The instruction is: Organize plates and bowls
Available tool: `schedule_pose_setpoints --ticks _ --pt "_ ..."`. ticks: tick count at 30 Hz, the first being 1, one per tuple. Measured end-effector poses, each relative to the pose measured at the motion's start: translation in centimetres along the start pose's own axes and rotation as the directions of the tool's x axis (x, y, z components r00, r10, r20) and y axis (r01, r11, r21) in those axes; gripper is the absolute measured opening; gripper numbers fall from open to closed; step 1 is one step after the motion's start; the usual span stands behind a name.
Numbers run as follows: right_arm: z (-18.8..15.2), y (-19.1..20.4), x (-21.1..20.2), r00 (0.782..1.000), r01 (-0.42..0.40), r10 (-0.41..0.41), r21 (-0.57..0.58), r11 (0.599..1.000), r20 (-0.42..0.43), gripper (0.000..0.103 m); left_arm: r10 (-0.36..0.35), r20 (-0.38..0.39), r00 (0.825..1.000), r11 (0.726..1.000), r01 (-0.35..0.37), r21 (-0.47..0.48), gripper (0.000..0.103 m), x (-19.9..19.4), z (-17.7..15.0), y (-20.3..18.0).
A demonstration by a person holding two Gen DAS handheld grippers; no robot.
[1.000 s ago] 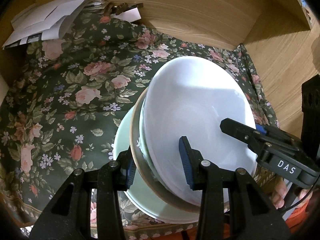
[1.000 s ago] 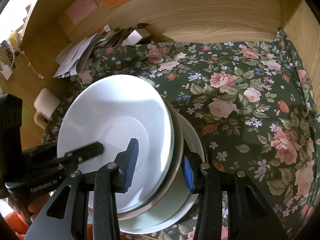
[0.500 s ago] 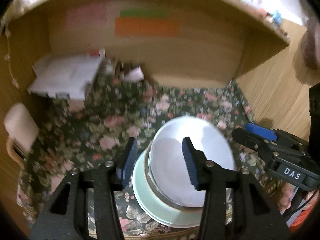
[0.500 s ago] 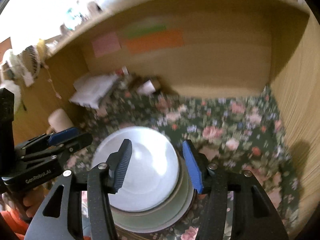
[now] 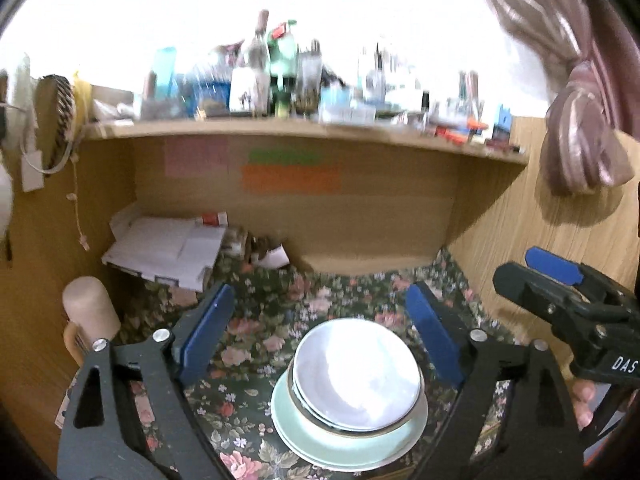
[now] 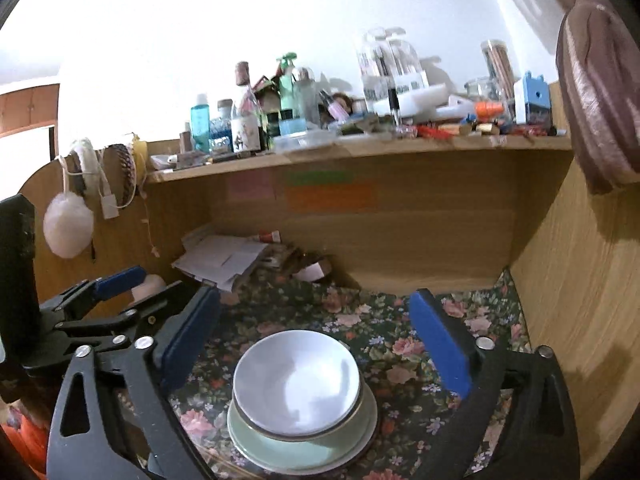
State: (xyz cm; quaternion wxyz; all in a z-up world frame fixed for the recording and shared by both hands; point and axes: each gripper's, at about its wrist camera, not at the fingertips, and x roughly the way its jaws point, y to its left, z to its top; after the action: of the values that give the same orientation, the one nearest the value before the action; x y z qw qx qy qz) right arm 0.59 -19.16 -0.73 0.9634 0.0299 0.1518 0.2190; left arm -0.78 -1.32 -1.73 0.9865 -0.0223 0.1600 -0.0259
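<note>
A stack of dishes stands on the floral cloth: a white bowl (image 5: 356, 372) on top, nested in a brown-rimmed bowl, on pale green plates (image 5: 348, 444). The right wrist view shows the same white bowl (image 6: 296, 384) and green plates (image 6: 304, 452). My left gripper (image 5: 320, 328) is open and empty, held back above and in front of the stack. My right gripper (image 6: 316, 340) is open and empty, likewise raised above the stack. Each gripper shows at the edge of the other's view: the right one (image 5: 560, 280), the left one (image 6: 108, 300).
The floral cloth (image 5: 264, 332) covers a wooden desk nook with side walls and a back panel (image 5: 360, 220). A pile of papers (image 5: 168, 248) lies at the back left. A cluttered shelf (image 6: 360, 148) of bottles runs above. A beige roll (image 5: 90, 312) stands at the left.
Both grippers let go of the stacked dishes, opened wide, and pulled back and up. The stack stays on the cloth and now looks smaller.
</note>
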Motion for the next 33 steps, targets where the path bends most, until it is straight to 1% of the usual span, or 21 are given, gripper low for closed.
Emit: schedule_pose_setpoints --ticks 1,3,5,9,16,25,33 --pt "-0.1 0.2 -0.3 1.000 0.005 -0.005 -0.005 1.000 0.008 0.102 0.004 0.018 1.000 1.000 -0.004 0.005 0.092 -0.6 0.0 -0.1" --pt "-0.2 0.5 -0.9 1.000 0.013 -0.013 -0.015 1.000 0.025 0.103 0.007 0.041 0.999 1.000 -0.007 0.010 0.098 -1.4 0.0 -0.2" --pt "-0.2 0.8 -1.3 0.999 0.013 -0.012 -0.023 1.000 0.031 0.103 0.007 0.063 0.998 1.000 -0.007 0.011 0.098 -2.3 -0.1 -0.4" --pt "-0.6 1.3 -1.9 0.999 0.006 -0.005 -0.031 0.999 0.035 0.103 0.008 0.079 0.997 1.000 -0.008 0.003 0.100 -3.3 -0.4 -0.4" --pt "-1.2 2.1 -2.4 0.999 0.006 -0.004 -0.046 0.999 0.037 0.103 0.010 0.090 0.996 1.000 -0.010 0.001 0.100 -4.1 -1.0 -0.3" --pt "-1.3 1.7 -2.3 0.999 0.000 0.000 -0.020 1.000 0.032 0.103 0.009 0.087 0.996 1.000 -0.009 -0.001 0.100 -4.2 -1.2 -0.3" --pt "-1.3 1.6 -2.2 0.999 -0.003 0.003 -0.021 1.000 0.032 0.103 0.003 0.086 0.996 1.000 -0.003 -0.002 0.100 -4.2 -1.3 -0.3"
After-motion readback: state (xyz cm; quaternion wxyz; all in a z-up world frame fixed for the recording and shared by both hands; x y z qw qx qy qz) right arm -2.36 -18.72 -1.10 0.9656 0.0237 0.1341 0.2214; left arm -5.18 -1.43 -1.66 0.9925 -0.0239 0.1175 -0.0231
